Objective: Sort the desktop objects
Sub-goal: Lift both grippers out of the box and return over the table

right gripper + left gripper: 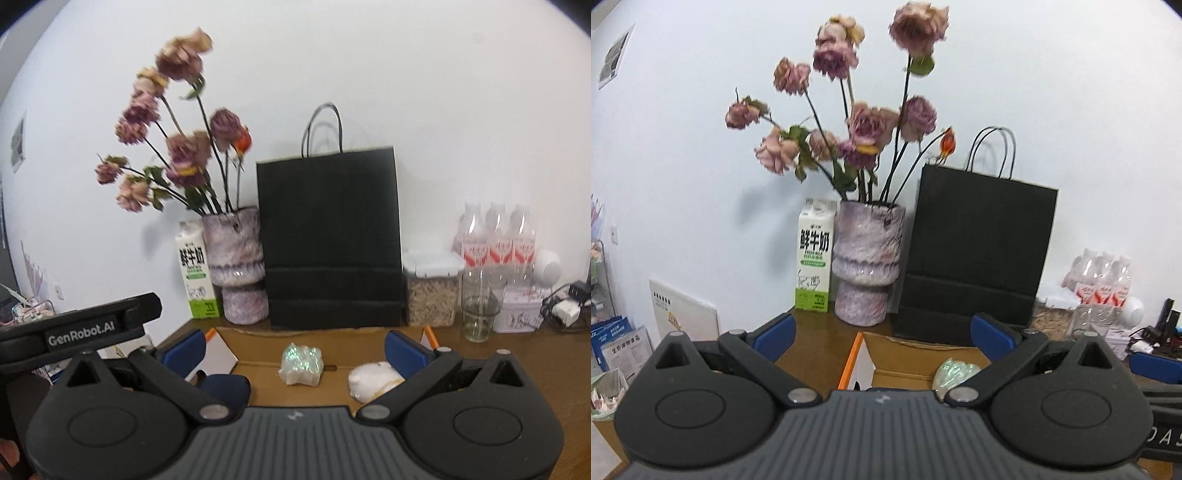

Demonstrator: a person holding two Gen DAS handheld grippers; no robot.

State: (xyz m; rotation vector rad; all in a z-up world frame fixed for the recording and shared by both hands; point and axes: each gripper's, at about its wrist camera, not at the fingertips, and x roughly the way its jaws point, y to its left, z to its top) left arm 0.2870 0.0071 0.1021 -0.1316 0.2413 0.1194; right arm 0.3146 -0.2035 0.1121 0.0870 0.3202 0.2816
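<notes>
Both grippers are held spread wide and empty above the near part of the table [517, 343]: the left gripper [882, 338] over the left end of an open cardboard box [882, 369], the right gripper [293, 350] over its middle.

Inside the box three things are seen in the right wrist view. A small shiny packet [301, 363] lies near the box's far wall; it is wrapped in iridescent film and is judged light, a little crinkly and perhaps slippery, best taken across its short sides. A white soft lump [373, 380] lies toward the box's right end, just beside the right gripper's blue pad; it looks plush and yielding, so a squeeze across its middle should hold. A dark blue thing [221, 387] sits at the left end, partly hidden.

Along the table's far edge a vase [238, 266], a milk carton [195, 269] and a black bag [328, 236] are lined up.
</notes>
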